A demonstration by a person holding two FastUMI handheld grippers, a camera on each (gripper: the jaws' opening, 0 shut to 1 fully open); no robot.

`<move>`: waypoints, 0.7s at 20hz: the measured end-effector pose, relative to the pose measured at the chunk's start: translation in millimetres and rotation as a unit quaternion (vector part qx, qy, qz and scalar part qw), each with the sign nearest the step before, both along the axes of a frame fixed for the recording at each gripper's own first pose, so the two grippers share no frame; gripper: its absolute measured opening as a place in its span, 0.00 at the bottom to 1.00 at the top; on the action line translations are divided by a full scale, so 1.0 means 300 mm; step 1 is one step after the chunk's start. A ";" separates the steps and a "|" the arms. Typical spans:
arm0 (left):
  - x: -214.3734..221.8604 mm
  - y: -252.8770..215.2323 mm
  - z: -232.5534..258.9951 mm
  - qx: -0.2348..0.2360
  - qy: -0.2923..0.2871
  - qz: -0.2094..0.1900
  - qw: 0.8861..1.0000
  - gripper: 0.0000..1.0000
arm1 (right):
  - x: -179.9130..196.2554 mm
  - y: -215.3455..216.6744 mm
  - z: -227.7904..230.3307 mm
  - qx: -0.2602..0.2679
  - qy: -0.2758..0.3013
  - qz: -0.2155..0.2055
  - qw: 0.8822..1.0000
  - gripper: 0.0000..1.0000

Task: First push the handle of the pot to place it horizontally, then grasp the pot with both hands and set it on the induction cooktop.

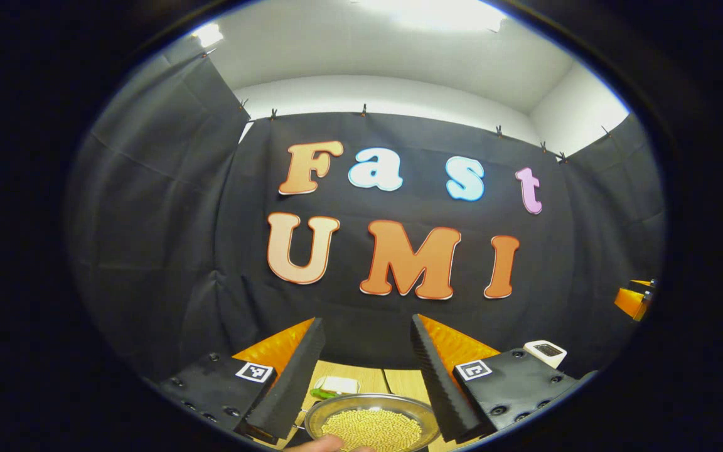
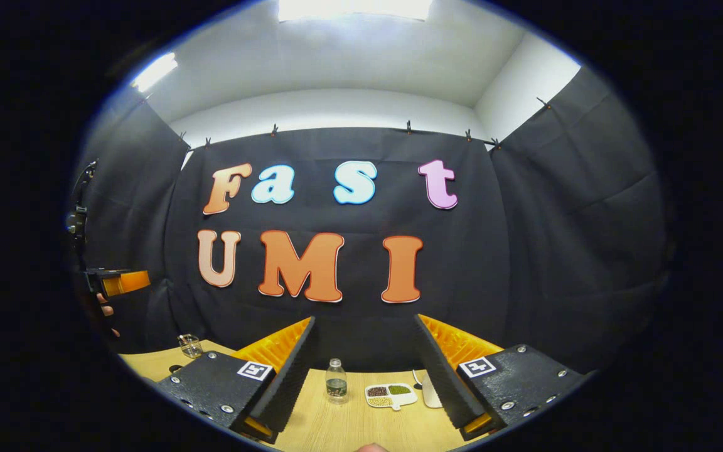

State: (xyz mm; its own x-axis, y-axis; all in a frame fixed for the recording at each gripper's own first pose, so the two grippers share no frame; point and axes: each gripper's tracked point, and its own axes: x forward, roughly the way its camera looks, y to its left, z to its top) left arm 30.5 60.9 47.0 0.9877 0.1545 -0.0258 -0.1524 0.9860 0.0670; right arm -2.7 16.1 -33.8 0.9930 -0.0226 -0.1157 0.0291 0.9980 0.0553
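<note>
**Start position: both grippers raised, pot low in the left gripper view**

The left gripper [image 1: 364, 376] is released, jaws standing wide apart with nothing between them. The pot [image 1: 371, 424] sits at the bottom centre of the left gripper view, directly ahead of and below the fingers, holding pale grains. Its handle cannot be made out, so the long axis cannot be told. The right gripper [image 2: 368, 376] is likewise spread and empty; ahead of it on the wooden table [image 2: 336, 430] stand a small bottle [image 2: 336, 381] and a divided dish [image 2: 390, 395], well apart from the fingers. Judged from this, the left gripper is nearer the pot. The induction cooktop cannot be identified.
</note>
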 end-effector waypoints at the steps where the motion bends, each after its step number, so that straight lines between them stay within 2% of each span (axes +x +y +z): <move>1: -0.013 -0.012 0.048 0.006 -0.010 -0.002 1.000 0.93 | -0.006 -0.014 0.018 -0.001 -0.005 -0.002 1.000 0.88; 2: -0.024 -0.028 0.092 0.011 -0.020 -0.004 1.000 0.93 | -0.014 -0.052 0.035 -0.003 -0.011 -0.005 1.000 0.93; 8: -0.080 -0.176 0.257 0.025 -0.048 -0.044 0.998 0.93 | -0.051 -0.126 0.081 0.014 -0.014 -0.019 1.000 0.93; 10: -0.109 -0.219 0.283 0.020 -0.057 -0.051 0.997 0.87 | -0.053 -0.128 0.116 0.021 -0.024 -0.015 0.999 0.93; 13: -0.151 -0.244 0.308 0.014 -0.065 -0.052 0.996 0.94 | -0.057 -0.120 0.149 0.024 -0.031 -0.005 0.999 0.93; 14: -0.161 -0.241 0.321 0.016 -0.069 -0.050 0.996 0.87 | -0.056 -0.113 0.148 0.024 -0.028 -0.003 0.999 0.97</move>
